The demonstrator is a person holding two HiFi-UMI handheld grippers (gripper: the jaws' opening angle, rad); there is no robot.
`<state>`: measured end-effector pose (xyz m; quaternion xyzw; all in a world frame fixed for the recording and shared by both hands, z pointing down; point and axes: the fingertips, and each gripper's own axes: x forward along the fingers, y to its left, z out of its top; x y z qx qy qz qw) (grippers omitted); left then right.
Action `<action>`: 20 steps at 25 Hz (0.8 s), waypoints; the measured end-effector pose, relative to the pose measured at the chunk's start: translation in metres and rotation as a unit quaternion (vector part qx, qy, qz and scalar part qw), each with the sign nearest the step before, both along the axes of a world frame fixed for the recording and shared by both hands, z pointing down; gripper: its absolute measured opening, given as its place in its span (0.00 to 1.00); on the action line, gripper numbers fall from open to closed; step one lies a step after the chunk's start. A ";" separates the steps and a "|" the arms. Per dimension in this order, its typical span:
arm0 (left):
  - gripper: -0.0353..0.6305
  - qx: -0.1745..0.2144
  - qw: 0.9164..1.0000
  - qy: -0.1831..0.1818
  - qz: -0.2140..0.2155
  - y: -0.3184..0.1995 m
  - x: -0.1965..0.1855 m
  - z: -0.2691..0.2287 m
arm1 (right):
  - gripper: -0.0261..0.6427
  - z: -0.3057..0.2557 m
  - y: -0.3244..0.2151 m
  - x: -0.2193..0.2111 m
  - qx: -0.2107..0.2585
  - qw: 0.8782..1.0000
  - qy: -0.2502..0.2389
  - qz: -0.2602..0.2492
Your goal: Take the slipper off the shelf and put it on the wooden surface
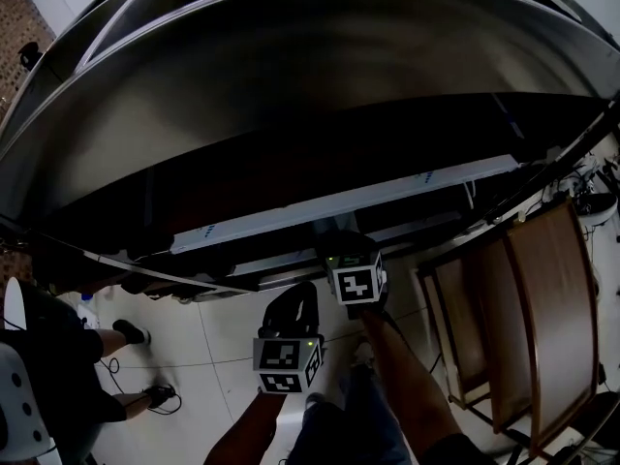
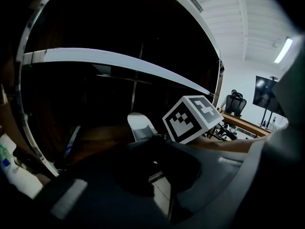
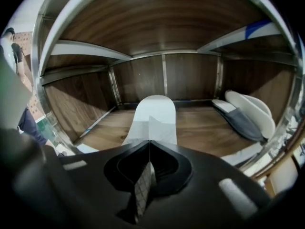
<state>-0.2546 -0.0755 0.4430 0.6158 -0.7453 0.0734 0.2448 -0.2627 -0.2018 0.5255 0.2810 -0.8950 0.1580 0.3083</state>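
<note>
In the right gripper view a flat white slipper lies straight ahead on the wooden floor of the shelf. My right gripper has its jaws closed together on the slipper's near end, where the white fabric rises in a small fold. In the head view this gripper's marker cube sits at the shelf's front edge. My left gripper hangs lower and nearer, away from the shelf. Its jaws are too dark to read. The same slipper shows beyond them.
A second pair of slippers, white with grey insoles, lies at the shelf's right side. The shelf's curved metal top fills the upper head view. Wooden slatted panels stand to the right. A person's legs are at the left on the tiled floor.
</note>
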 end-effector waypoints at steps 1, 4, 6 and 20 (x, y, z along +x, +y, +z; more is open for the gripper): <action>0.06 -0.002 1.000 0.001 0.002 0.002 0.003 -0.001 | 0.06 0.000 0.003 0.006 -0.002 1.000 0.001 0.003; 0.06 -0.009 1.000 0.001 0.007 0.006 0.010 -0.003 | 0.05 -0.002 0.012 0.021 -0.005 1.000 0.003 0.011; 0.06 -0.010 1.000 0.002 0.007 0.009 0.014 -0.005 | 0.05 -0.002 0.018 0.031 -0.006 1.000 0.004 0.018; 0.06 -0.006 0.998 0.010 0.055 0.045 0.075 -0.026 | 0.06 -0.020 0.081 0.121 -0.008 0.996 0.001 0.087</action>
